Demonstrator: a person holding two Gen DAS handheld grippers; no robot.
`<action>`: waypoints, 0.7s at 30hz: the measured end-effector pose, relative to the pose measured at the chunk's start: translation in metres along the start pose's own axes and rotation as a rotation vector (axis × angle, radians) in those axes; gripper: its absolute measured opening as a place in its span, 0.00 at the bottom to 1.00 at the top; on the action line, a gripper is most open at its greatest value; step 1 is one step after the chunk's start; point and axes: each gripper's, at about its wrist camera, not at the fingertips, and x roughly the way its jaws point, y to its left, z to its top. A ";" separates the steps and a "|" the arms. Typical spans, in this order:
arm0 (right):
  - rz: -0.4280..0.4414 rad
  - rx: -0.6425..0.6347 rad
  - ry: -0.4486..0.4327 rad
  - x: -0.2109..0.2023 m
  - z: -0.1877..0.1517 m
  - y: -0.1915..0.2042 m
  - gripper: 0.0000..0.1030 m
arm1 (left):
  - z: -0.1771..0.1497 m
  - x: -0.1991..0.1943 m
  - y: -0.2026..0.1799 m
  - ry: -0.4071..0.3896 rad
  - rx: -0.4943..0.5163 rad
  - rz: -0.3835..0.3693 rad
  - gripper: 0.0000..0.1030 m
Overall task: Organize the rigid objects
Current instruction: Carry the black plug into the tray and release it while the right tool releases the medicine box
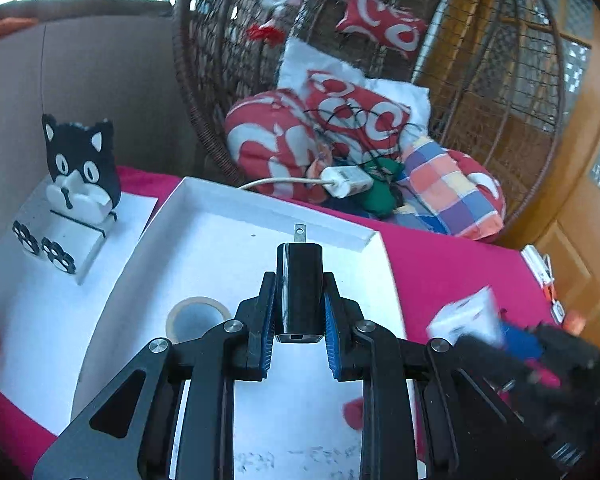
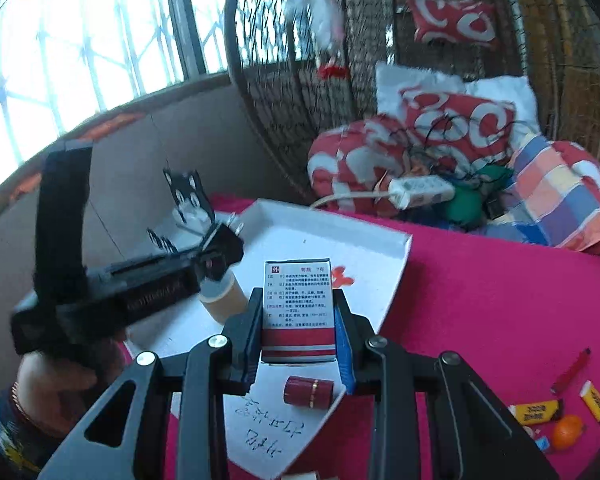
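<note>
My left gripper (image 1: pixel 299 280) is shut on a black plug charger (image 1: pixel 299 300), its prong pointing away, over a white tray (image 1: pixel 204 216). In the right wrist view the same gripper (image 2: pixel 224 240) hangs blurred over the tray's left side (image 2: pixel 396 248). My right gripper (image 2: pixel 298 296) is shut on a white and red medicine box (image 2: pixel 298 308) above the tray. From the left wrist view, that box (image 1: pixel 468 318) shows blurred at the right. A tape roll (image 1: pixel 198 316) and a dark red lipstick tube (image 2: pixel 308 391) lie in the tray.
A black and white cat-shaped stand (image 1: pixel 80 168) sits on white paper left of the tray. On the pink cloth at the right lie a red lighter (image 2: pixel 572 370), yellow candies (image 2: pixel 536 410) and a small orange (image 2: pixel 566 430). Behind the table a wicker chair holds cushions (image 2: pixel 460 128) and a power strip (image 2: pixel 420 190).
</note>
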 end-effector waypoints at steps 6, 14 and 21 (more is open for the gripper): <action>-0.013 0.011 0.082 0.047 -0.005 0.000 0.32 | -0.005 0.014 0.005 0.024 -0.029 0.017 0.20; -0.080 -0.015 0.026 0.047 -0.008 0.001 0.80 | -0.007 0.016 0.013 0.005 -0.021 0.137 0.74; -0.148 0.015 -0.040 0.026 -0.013 -0.007 1.00 | -0.011 -0.003 0.013 -0.079 -0.026 0.242 1.00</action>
